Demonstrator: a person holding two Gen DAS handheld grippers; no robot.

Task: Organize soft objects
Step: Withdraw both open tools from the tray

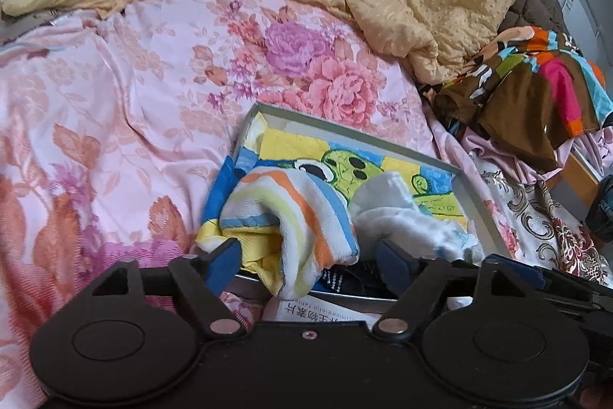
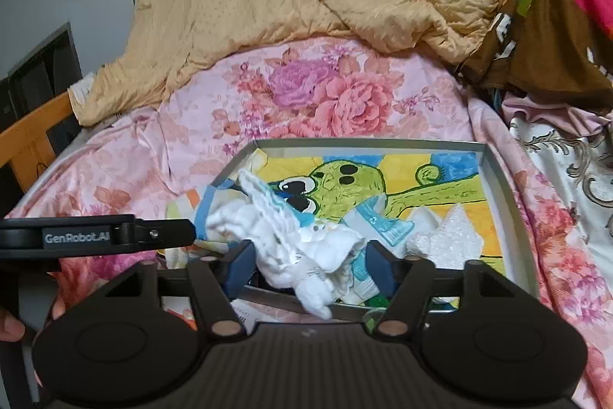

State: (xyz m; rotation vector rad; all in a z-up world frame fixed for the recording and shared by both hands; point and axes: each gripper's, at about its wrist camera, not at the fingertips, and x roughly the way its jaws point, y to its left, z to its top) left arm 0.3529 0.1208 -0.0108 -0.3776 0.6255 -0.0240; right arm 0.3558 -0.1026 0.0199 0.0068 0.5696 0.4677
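Both cloths now lie in the shallow tray (image 2: 509, 217) on the bed: the striped cloth (image 1: 291, 217) between the parted left tongs (image 1: 306, 255), the white cloth (image 2: 306, 248) between the parted right tongs (image 2: 306, 267). The bright garment (image 1: 536, 83) beyond the tray looks unsorted.

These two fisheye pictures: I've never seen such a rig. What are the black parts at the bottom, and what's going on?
No robot here: a person holds a two-finger gripper in each hand, each with its own camera looking along the fingers. One view shows the left gripper, the other the right gripper. Both stand open over a shallow grey box lined with a green cartoon drawing, resting on a pink floral bedsheet. A striped cloth lies loose between the left fingers, a white cloth between the right. Nothing is gripped.
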